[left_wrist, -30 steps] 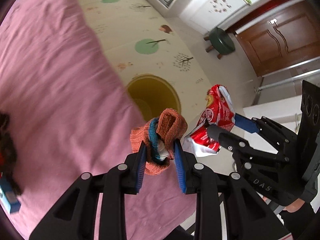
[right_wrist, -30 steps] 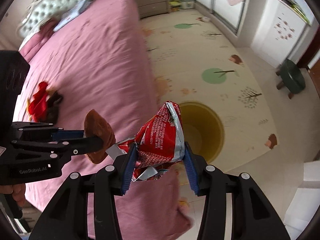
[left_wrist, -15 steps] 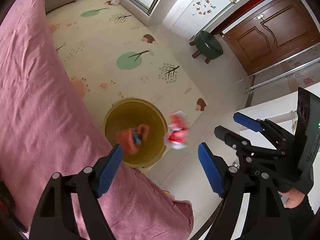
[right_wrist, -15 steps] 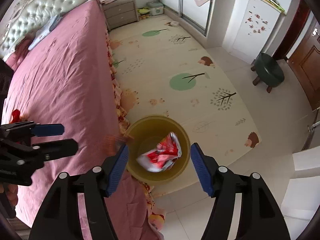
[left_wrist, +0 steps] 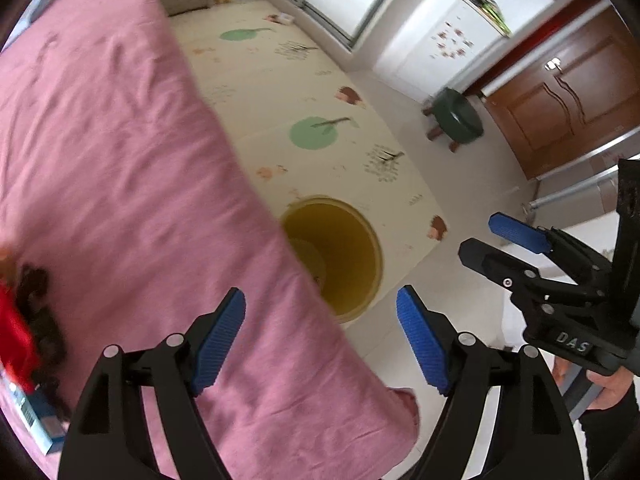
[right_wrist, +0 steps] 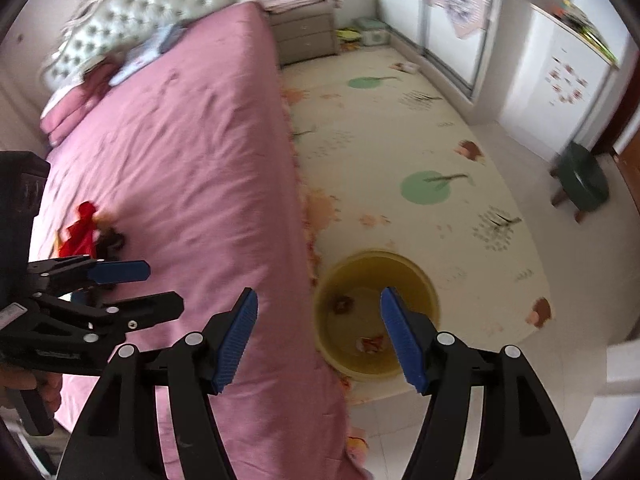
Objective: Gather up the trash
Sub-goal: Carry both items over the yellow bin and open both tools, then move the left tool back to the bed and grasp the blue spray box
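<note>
Both tools hang empty over the bed's edge. The left gripper [left_wrist: 320, 344] has its ribbed blue pads spread wide with nothing between them, and the right gripper [right_wrist: 318, 336] stands likewise parted and bare; the jaws of both have just been opening, and no object remains in either.

Just ahead of and below the right gripper's tips stands the round yellow plastic bin [right_wrist: 424, 292], on the floor tight against the bed. Small scraps lie on its bottom: a reddish crumpled wrapper piece [right_wrist: 372, 344] and a brownish scrap [right_wrist: 343, 304], too small to identify further.

The step in hand looks like turning back for the next load. To do it well, each tool should probably stay opened wide, swing off to its left over the wrinkled pink fabric bedspread [right_wrist: 180, 160], and come down steeply on the remaining litter, so the pads pinch trash and not a fold of soft cloth.

That litter sits beyond the left gripper's tips in the right wrist view: a glossy red crumpled wrapper [right_wrist: 82, 228] touching a dark tangled clump [right_wrist: 110, 240]; a blue-and-white carton [left_wrist: 38, 420] lies beside them.

Farther off are the cream play mat with green tree prints [right_wrist: 400, 140], a dark green round stool [right_wrist: 582, 178], and the pale tufted headboard [right_wrist: 132, 12].
</note>
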Motion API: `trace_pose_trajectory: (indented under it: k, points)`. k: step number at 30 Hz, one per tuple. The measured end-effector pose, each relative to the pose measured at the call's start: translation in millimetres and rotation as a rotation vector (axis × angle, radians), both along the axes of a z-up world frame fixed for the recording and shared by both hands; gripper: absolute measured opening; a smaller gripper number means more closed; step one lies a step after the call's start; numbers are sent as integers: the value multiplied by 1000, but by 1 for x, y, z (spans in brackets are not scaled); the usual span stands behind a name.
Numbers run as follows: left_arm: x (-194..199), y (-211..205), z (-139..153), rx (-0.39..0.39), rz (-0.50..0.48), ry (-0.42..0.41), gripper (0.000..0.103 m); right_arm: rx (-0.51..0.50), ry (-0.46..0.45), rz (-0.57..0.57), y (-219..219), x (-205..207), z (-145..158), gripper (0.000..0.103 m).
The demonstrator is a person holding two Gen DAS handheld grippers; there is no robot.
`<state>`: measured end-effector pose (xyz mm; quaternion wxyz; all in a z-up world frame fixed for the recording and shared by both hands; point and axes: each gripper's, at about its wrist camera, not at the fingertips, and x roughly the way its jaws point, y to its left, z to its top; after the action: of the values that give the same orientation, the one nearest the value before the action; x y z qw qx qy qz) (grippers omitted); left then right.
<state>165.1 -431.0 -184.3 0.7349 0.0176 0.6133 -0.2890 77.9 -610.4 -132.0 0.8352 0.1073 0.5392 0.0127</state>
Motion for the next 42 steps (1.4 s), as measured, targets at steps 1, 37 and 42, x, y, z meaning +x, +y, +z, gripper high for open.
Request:
trace_pose_trajectory:
  k: [1,37,42]
  points:
    - [-1,12,3,6,17,-8,78,6,-5,23,11,3,3,63]
    - [-40,329,-23,160,652,58,78,88,3,540,314,46,9,63]
    - [-30,332,-48,169,663,107,78,84,15,559,325,56,1,63]
